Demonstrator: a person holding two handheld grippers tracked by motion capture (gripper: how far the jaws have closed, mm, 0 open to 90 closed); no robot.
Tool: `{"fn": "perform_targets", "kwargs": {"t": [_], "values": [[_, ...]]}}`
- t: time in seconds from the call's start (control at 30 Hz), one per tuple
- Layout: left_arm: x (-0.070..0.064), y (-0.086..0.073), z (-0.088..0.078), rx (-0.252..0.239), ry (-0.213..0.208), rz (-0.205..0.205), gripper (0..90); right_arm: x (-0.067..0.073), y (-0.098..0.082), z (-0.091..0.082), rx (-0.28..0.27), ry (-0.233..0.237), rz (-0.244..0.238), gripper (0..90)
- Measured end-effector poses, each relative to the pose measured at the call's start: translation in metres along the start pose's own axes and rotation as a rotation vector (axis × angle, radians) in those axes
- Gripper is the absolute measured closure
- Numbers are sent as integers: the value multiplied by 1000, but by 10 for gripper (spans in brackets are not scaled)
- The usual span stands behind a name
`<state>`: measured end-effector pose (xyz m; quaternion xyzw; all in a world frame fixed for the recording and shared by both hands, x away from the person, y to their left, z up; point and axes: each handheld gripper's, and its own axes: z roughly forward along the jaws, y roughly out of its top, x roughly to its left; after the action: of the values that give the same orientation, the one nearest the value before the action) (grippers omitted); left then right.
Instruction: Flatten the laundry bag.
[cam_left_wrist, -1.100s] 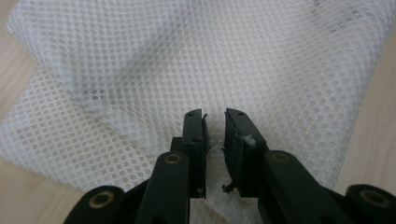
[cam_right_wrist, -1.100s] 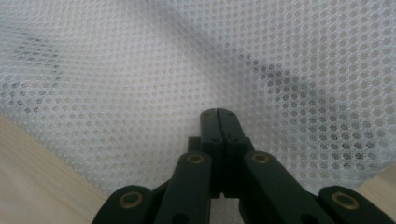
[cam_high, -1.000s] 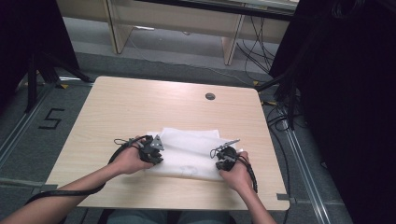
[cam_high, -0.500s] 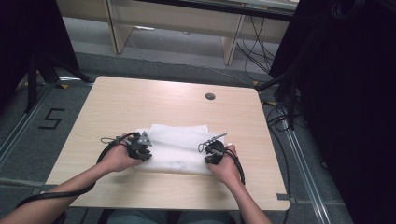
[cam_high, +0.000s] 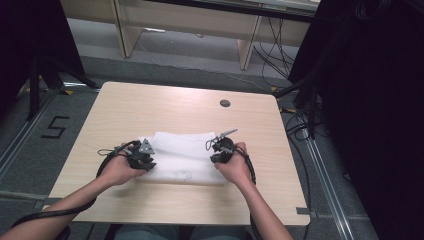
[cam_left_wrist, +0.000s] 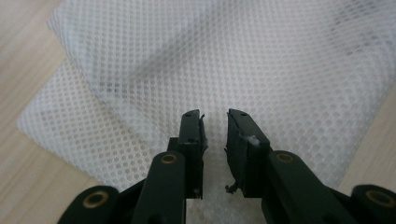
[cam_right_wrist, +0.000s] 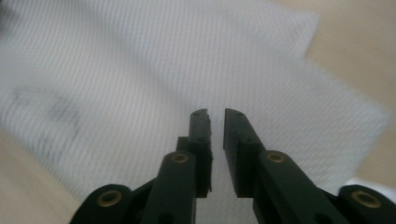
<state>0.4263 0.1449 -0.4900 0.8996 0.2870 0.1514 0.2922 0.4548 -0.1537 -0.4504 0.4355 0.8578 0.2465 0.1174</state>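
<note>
A white mesh cloth (cam_high: 181, 154) lies folded on the wooden table (cam_high: 165, 107), near its front edge. My left gripper (cam_high: 149, 164) is at the cloth's left edge, with the person's hand around it. In the left gripper view the cloth (cam_left_wrist: 233, 56) spreads under the left gripper (cam_left_wrist: 215, 116). Its jaws have just been opening and stand a little apart with nothing between them. My right gripper (cam_high: 214, 155) is at the cloth's right edge. In the right gripper view the cloth (cam_right_wrist: 140, 70) lies below the right gripper (cam_right_wrist: 215, 114), whose jaws have also just opened on a narrow empty gap.
A round dark cable hole (cam_high: 225, 103) sits in the table's far right part. Bare wood surrounds the cloth on all sides. Cables (cam_high: 300, 125) trail on the floor to the right, and wooden furniture legs (cam_high: 247, 47) stand beyond the table's far edge.
Both hands have shifted left, and the cloth has shifted left with them and looks narrower. The right gripper has lifted slightly at the cloth's right edge.
</note>
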Motion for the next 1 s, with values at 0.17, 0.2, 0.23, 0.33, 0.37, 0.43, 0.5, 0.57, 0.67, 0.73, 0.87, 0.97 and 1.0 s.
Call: {"fn": "perform_targets", "kwargs": {"t": [0.17,0.2,0.23,0.33,0.37,0.43,0.5,0.57,0.67,0.73,0.87,0.97,1.0], "values": [[-22,16,5,-66,-50,33,683,-20,28,6,-37,-37,4,649],[-32,23,9,-67,-80,76,671,-26,34,15,-32,-37,-5,613],[-32,23,9,-67,-80,76,665,-26,34,15,-32,-37,-5,613],[-46,33,16,-71,-120,110,656,-30,42,34,-11,-41,-22,536],[-46,33,16,-71,-120,110,654,-31,43,38,-8,-43,-28,520],[-49,35,18,-75,-127,116,653,-32,45,41,-6,-50,-46,505],[-50,36,20,-83,-133,108,653,-33,49,46,-14,-44,-39,481],[-50,36,21,-81,-144,110,651,-35,52,52,-3,-39,-34,464],[-50,34,24,-73,-143,115,647,-38,52,65,35,-31,-41,451],[-51,32,26,-53,-147,120,651,-37,51,73,61,-33,-41,443],[-52,30,29,-43,-141,136,661,-36,53,74,57,-33,-51,490],[-52,29,30,-49,-155,111,668,-35,51,74,52,8,-53,696],[-52,29,30,-49,-155,111,673,-35,51,74,52,8,-53,696]]}}
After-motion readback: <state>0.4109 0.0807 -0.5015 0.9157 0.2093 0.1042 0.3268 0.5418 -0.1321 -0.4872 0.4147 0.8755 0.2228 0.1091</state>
